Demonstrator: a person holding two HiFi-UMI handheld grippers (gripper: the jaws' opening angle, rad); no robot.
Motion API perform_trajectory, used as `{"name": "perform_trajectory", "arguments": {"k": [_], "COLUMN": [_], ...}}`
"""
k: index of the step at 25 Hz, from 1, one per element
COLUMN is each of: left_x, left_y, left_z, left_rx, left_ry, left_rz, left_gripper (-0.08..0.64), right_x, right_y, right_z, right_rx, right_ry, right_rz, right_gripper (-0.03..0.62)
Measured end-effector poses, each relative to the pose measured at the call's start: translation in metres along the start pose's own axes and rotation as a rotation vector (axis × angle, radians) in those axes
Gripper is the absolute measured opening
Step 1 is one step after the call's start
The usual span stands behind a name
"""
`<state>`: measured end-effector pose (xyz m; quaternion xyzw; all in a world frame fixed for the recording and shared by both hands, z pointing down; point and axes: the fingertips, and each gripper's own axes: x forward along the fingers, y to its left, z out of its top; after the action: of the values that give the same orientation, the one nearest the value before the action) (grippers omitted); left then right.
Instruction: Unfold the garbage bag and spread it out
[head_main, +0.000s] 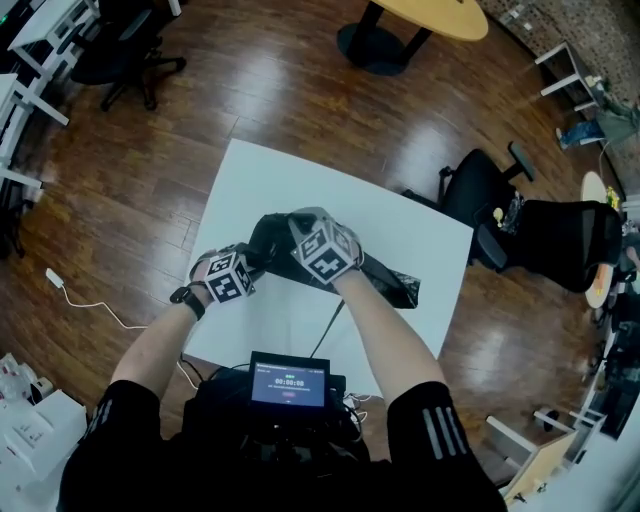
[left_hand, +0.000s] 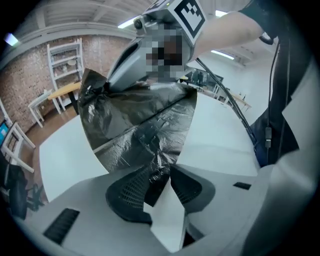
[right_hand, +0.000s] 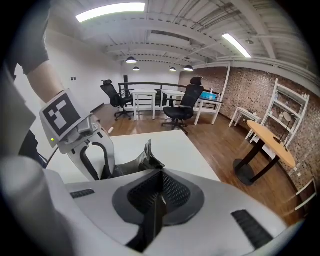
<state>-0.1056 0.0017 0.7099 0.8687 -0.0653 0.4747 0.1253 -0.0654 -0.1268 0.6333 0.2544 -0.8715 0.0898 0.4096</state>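
My right claw (right_hand: 160, 180) is clenched on the garbage bag (head_main: 388, 282). The jaws meet with a strip of black film caught in the seam, and a crumpled peak of the film stands just past the tips. My left claw (left_hand: 161, 180) is released. Its jaws stand apart, and a corner of the film hangs down between them, lying against one pad with bare white table (head_main: 300, 180) showing in the gap beside the other.

In the left gripper view the film fans up from that corner toward 11 o'clock, where my right claw bunches it. Seen from my head, the two claws sit close together over the middle of the table, the right at about 2 o'clock from the left. The rest of the bag, still folded into a narrow band, trails flat on the table from under my right claw toward 4 o'clock. Its long axis runs roughly 10 to 4.

My left claw is the nearer one to the loose corner. I judge it must close there and draw off toward 8 o'clock, away from the right.

Both forearms converge from my body, and each claw tips steeply down and forward.
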Motion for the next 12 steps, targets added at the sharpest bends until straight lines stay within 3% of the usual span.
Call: {"name": "perform_trajectory", "arguments": {"k": [7, 12], "left_x": [-0.002, -0.003], "left_y": [0.0, -0.001], "left_z": [-0.006, -0.008], "left_rx": [-0.041, -0.037], "left_ry": [-0.007, -0.005], "left_rz": [-0.015, -0.014], "left_gripper": [0.14, 0.14], "right_x": [0.026, 0.047], "right_y": [-0.029, -0.038], "right_z": [-0.006, -0.014], "right_rx": [-0.006, 0.004], "right_ry": [0.014, 0.036], "right_rz": [-0.109, -0.123], "right_gripper": [0.006, 0.006]}}
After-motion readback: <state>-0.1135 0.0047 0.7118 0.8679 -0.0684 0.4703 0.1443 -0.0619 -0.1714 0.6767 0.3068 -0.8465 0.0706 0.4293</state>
